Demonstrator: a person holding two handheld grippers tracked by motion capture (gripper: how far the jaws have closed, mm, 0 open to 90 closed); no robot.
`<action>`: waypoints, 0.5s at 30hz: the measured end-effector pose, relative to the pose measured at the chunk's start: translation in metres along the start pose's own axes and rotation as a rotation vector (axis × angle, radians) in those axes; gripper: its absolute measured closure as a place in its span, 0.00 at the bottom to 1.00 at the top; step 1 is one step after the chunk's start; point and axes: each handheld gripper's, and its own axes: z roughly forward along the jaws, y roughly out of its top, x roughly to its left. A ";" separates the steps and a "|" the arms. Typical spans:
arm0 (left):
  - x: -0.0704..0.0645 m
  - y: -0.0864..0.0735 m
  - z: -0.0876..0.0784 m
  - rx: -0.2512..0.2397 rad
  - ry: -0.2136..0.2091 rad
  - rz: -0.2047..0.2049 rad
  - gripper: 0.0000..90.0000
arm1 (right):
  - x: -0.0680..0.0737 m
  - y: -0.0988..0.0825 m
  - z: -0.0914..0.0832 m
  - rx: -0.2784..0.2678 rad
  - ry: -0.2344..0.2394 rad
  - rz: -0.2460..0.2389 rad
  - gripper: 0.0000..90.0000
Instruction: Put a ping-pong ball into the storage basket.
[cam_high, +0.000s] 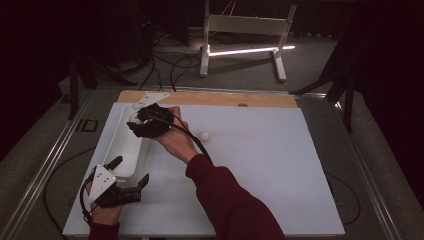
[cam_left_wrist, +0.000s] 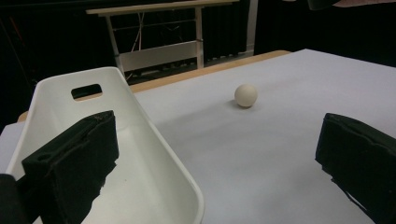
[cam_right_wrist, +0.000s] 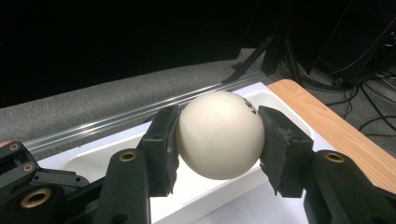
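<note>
High view. The right claw (cam_high: 145, 121) is a dark mass over the far end of the white tray (cam_high: 131, 150); its jaws cannot be made out here, and the ball it carries is hardly visible. The right hand (cam_high: 175, 140) reaches across from a dark red sleeve (cam_high: 230, 200), wrist bent toward the worktop's far left corner. The left claw (cam_high: 131, 175) sits at the tray's near end, near the worktop's near left corner, jaws spread, one on each side of the tray's near right rim; the left hand (cam_high: 102, 212) is cut off by the bottom edge. A second white ball (cam_high: 204, 135) lies loose on the white worktop (cam_high: 270, 165), just right of the right hand. The tray runs along the left edge.

Left gripper view. Jaws stand wide apart with nothing between the pads; the left one hangs inside the tray (cam_left_wrist: 154, 154), the right one over bare worktop (cam_left_wrist: 261, 154). The tray's visible inside is bare, its near part cut off by the frame. The loose ball (cam_left_wrist: 245, 95) rests well beyond.

Right gripper view. The claw (cam_right_wrist: 218, 140) pinches a cream-white ball (cam_right_wrist: 218, 135), pads pressed on both flanks. It hangs above the tray's (cam_right_wrist: 93, 154) end; a small dark mark on the ball is unreadable.
</note>
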 end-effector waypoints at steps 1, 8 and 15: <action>0.000 0.000 0.000 -0.001 0.001 -0.001 0.00 | 0.001 0.000 0.002 0.003 0.001 -0.001 0.56; 0.000 0.000 0.000 -0.003 0.000 -0.004 0.00 | 0.003 0.001 0.006 0.020 0.008 -0.001 0.56; 0.000 0.000 0.000 -0.003 -0.001 -0.004 0.00 | 0.004 0.001 0.010 0.026 0.014 0.002 0.56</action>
